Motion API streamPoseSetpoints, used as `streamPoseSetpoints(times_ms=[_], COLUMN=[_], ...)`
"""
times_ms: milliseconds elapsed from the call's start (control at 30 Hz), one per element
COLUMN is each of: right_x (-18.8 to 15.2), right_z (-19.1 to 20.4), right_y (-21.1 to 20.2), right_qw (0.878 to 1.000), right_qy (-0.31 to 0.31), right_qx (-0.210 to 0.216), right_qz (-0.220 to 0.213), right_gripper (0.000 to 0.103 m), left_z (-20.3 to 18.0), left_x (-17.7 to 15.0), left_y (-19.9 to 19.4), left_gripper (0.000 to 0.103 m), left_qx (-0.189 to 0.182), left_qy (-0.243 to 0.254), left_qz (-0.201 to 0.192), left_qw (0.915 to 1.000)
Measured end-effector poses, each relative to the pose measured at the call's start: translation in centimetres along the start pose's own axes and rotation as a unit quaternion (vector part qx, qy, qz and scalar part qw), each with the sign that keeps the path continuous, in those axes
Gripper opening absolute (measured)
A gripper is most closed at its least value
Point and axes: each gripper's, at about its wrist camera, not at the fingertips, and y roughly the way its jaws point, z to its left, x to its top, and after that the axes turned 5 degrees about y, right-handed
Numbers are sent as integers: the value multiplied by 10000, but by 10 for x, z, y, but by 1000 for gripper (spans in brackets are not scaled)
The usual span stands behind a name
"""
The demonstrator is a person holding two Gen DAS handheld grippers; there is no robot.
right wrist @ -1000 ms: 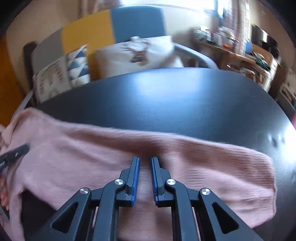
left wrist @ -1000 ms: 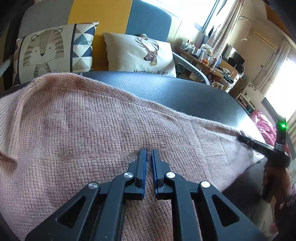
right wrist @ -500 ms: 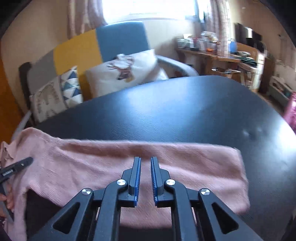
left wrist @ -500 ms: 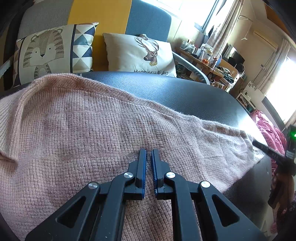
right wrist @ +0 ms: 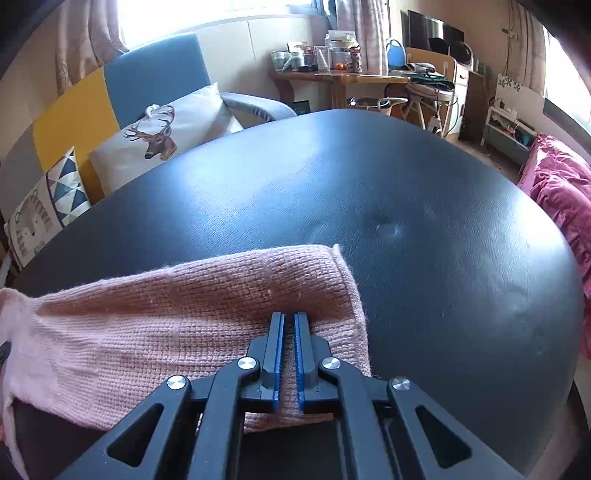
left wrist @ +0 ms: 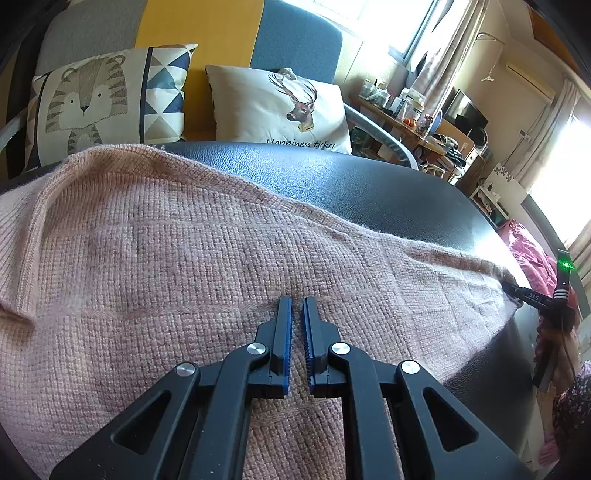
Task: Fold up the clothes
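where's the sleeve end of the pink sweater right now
In the right wrist view, the sleeve end lies low and central on the black table, pinched in the right claw.

Deer pillow reads "Happiness ticket"; "DAS" on right hand-held gripper.

A dusty pink knitted sweater is showing a fine grid of stitches, with plain ribbing along its folded edge. The desk under it is wearing a glossy black, leather-grained skin. The left gripper and the right gripper are both showing black fingers lined with blue ridged pads. At ten o'clock in the left view a cream cushion is carrying a grey-striped tiger and navy triangles; at twelve a white cushion is bearing a brown deer head. The sofa back is running grey, yellow and blue. At three o'clock in the right view magenta fabric is glowing.
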Motion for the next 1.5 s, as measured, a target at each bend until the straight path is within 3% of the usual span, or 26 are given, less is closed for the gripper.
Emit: streamPoseSetpoints(times_ms=[100,333,500,867,967,1167,1233,1333,1500], right_x=[3,-2,-1,21,12,-28,-42,-52,-39], right_z=[5,68,97,39,31,71,84,86,47], right_y=[-1,-6,19,38,19,-26,-26,-15,-6], right_qw=[10000,9965,9950,9996,9980,9910,9873,9874,9951], right_qy=[58,-417,-696,177,428,-428,-730,-1047,-684], right_qx=[-57,632,716,178,381,1242,1407,1166,701], right_qz=[-36,-348,-55,-95,-281,-253,-54,198,158], right_gripper=[5,6,4,0,2,2,2,2,1], left_z=[-1,-1,0,1,2,2,2,3,4], left_x=[0,-1,-1,-1,-1,-1,-1,-1,-1], left_y=[0,-1,-1,-1,-1,-2,-2,-2,-2], left_gripper=[9,9,9,9,9,9,9,9,9], left_qx=[24,25,5,-38,-49,-59,-69,-88,-123], left_qy=[20,28,10,-25,-37,-45,-53,-66,-95], left_qz=[-2,-3,-6,-14,-16,-19,-18,-17,-17], left_qw=[10000,10000,10000,10000,10000,10000,10000,9999,9999])
